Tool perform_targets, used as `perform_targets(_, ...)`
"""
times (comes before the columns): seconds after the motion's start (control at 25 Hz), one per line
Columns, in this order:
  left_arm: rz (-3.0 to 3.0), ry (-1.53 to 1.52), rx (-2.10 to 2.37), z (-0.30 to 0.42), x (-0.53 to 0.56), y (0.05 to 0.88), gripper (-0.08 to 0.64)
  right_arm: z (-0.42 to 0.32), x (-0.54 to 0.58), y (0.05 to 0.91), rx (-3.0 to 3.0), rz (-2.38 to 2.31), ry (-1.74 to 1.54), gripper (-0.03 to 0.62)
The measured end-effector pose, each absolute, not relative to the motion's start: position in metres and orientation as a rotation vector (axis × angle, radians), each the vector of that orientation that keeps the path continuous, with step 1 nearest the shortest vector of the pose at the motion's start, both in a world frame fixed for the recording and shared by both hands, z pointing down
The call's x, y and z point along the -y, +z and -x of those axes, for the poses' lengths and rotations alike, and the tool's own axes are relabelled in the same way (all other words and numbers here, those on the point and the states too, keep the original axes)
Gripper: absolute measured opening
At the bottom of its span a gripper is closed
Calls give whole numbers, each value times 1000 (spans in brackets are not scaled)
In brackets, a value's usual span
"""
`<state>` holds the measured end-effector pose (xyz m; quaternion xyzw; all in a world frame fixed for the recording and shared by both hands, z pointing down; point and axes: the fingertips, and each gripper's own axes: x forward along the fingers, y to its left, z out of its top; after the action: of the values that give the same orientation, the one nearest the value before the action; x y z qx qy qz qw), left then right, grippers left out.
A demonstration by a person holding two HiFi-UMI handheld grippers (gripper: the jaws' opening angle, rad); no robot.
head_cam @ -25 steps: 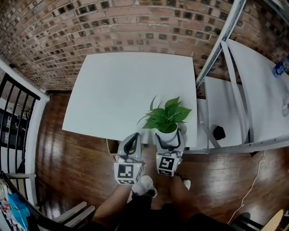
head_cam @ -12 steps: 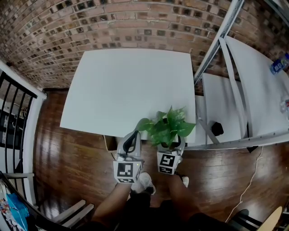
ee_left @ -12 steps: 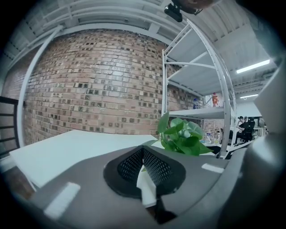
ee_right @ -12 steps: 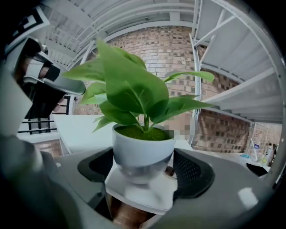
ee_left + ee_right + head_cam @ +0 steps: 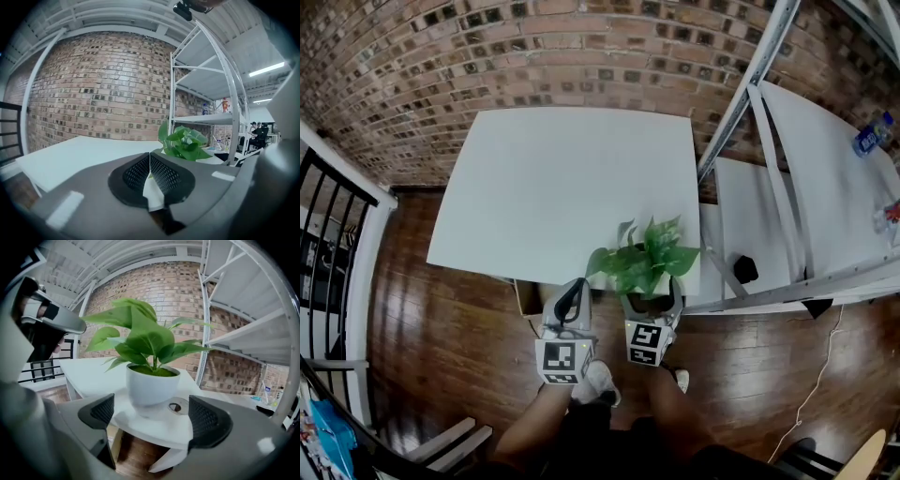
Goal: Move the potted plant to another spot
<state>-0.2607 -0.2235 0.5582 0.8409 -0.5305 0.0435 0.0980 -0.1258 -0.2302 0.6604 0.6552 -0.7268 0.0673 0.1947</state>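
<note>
The potted plant (image 5: 642, 261), green leaves in a small white pot (image 5: 152, 384), stands on the near right corner of the white table (image 5: 562, 178), beside a round cable hole (image 5: 175, 407). My right gripper (image 5: 650, 314) sits just in front of it. Its jaws are opening, and the black pads (image 5: 97, 411) stand wide on either side, clear of the pot. My left gripper (image 5: 570, 305) hangs to the left, below the table's near edge. It is shut (image 5: 150, 171) with nothing in it, and the plant (image 5: 184, 143) shows beyond it to the right.
A metal shelving rack (image 5: 769, 66) with white shelves stands right of the table, bearing a bottle (image 5: 870, 141) and a small black object (image 5: 746, 270). A cardboard box (image 5: 528, 298) sits under the table. There is a black railing (image 5: 328, 234) at left and a brick wall behind.
The plant and my right gripper came toward the table's near edge. The pot now rests on the corner and the jaws have spread off it. The left gripper has not moved.
</note>
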Motion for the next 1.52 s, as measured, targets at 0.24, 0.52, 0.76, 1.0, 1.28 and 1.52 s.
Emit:
perform_targets(0.24,-2505,153,1574,259,204,537,22,122,179,622,2063,-1824,209,430)
perform_targets(0.52,-2553,142,1553,242,179,510,21,121,159,549,2126,-1905,42,56)
perform_targets(0.76,-2592,113,1558,237,170,487,17,121,164,502,2173,-1972,7,2)
perform_targets(1.0,-2618,83,1585,230,169,459,17,138,157,468,2272,-1940,-10,2)
perform_targets(1.28,-2623,61,1573,226,160,449,17,136,154,453,2274,-1949,-9,2)
perform_targets(1.52,-2636,57,1575,226,160,446,17,137,152,448,2307,-1955,-18,2)
